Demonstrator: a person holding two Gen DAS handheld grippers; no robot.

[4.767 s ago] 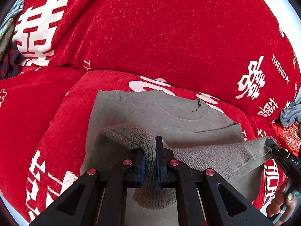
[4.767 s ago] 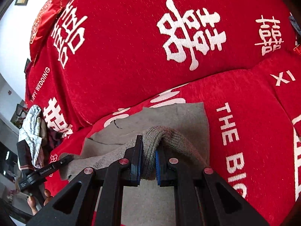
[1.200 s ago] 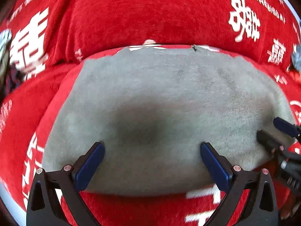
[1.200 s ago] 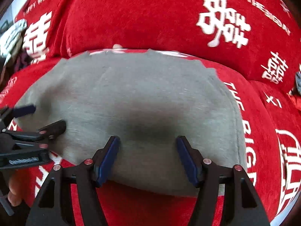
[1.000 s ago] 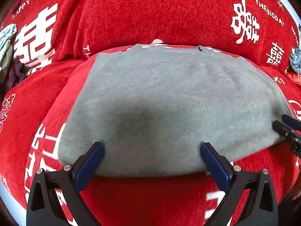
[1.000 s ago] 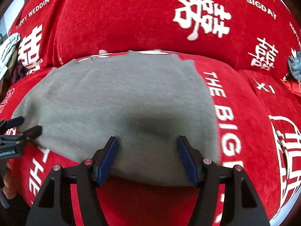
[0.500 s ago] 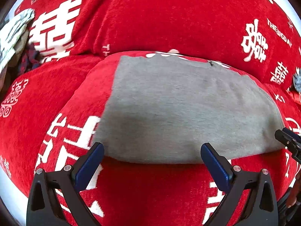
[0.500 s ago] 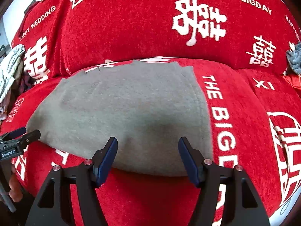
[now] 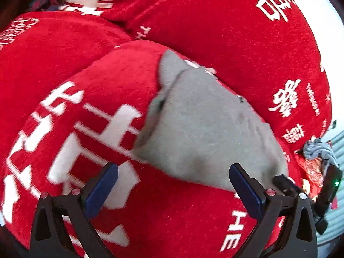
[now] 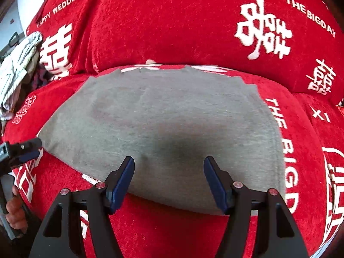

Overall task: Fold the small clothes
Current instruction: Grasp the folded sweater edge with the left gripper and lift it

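Sweater (image 10: 163,124) lies folded flat on the red sofa (image 10: 172,25); left gripper (image 9: 172,189) and right gripper (image 10: 168,180), both spread and empty, hover at its near edge, probably for another fold.

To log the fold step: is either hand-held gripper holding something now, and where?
Nothing is held: left hand-held gripper and right hand-held gripper are open, off the grey garment.

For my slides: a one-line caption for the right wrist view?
Open right gripper over a folded grey garment on a red sofa cover.
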